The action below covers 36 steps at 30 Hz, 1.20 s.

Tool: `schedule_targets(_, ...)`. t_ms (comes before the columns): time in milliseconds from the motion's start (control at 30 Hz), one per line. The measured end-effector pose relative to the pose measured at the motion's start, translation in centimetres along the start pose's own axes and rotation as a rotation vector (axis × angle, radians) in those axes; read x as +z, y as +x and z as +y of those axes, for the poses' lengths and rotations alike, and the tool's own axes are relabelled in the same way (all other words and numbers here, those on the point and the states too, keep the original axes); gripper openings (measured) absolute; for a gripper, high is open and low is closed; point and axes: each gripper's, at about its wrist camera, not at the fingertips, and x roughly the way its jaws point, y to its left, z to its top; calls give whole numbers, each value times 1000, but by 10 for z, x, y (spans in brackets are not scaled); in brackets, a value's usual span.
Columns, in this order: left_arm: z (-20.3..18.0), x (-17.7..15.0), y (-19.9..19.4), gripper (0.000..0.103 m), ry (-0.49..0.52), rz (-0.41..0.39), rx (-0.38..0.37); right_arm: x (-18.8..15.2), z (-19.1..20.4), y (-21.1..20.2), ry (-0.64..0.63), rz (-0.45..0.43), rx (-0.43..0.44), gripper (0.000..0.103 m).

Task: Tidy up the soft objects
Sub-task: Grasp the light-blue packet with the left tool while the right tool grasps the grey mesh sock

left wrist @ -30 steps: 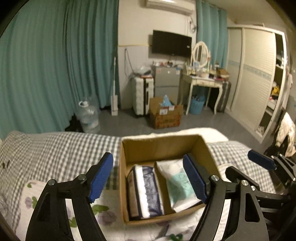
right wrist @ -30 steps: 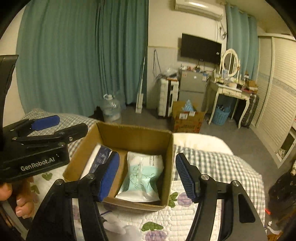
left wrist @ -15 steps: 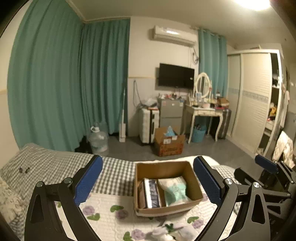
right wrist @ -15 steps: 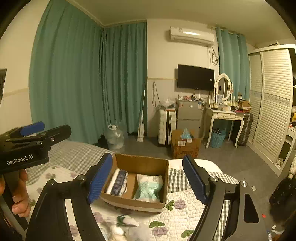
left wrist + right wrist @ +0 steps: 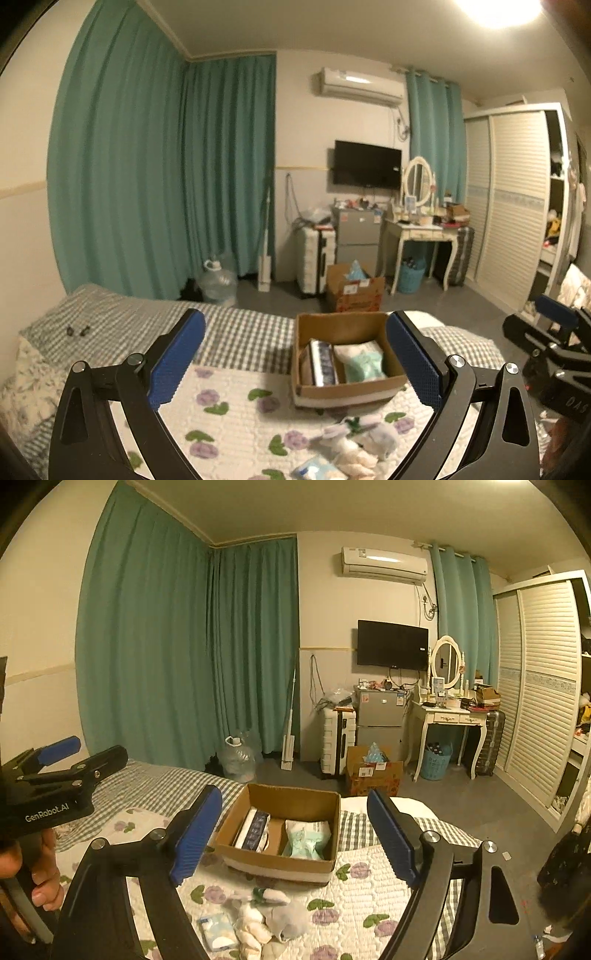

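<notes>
Left gripper [image 5: 293, 363] and right gripper [image 5: 295, 836] are both hovering above the bed [image 5: 369, 904] with jaws spread wide and nothing between them. A cardboard box [image 5: 280, 864] is sitting on the floral quilt [image 5: 229, 413], holding a dark striped pack [image 5: 255, 829] on its left side and a mint-and-white pack [image 5: 308, 840] on its right. Loose soft items, a plush toy [image 5: 273, 915] and a small blue-white packet [image 5: 218, 928], are lying together on the quilt just in front of the box, below both grippers.
</notes>
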Motion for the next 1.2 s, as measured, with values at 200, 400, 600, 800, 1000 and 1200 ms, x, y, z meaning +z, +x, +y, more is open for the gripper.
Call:
schedule_targets(200, 7, -20, 5, 100, -20, 42, -2, -17, 4, 2, -11, 38, -5, 81)
schedule_targets(400, 1, -41, 19, 100, 14, 80, 7, -38, 5, 23, -26, 87, -15, 81)
schedule_targets(600, -8, -74, 46, 100, 76, 150, 13, -61, 4, 56, -46, 165, -22, 81)
schedule_targets(800, -7, -114, 87, 100, 78, 295, 48, -93, 1, 90, -57, 260, -30, 81)
schedule_targets(1000, 5, -169, 129, 100, 5, 542, 66, -131, 0, 124, -82, 357, -48, 81)
schedule_targets(1200, 12, -212, 151, 100, -112, 702, 39, -165, 0, 157, -85, 469, -39, 81)
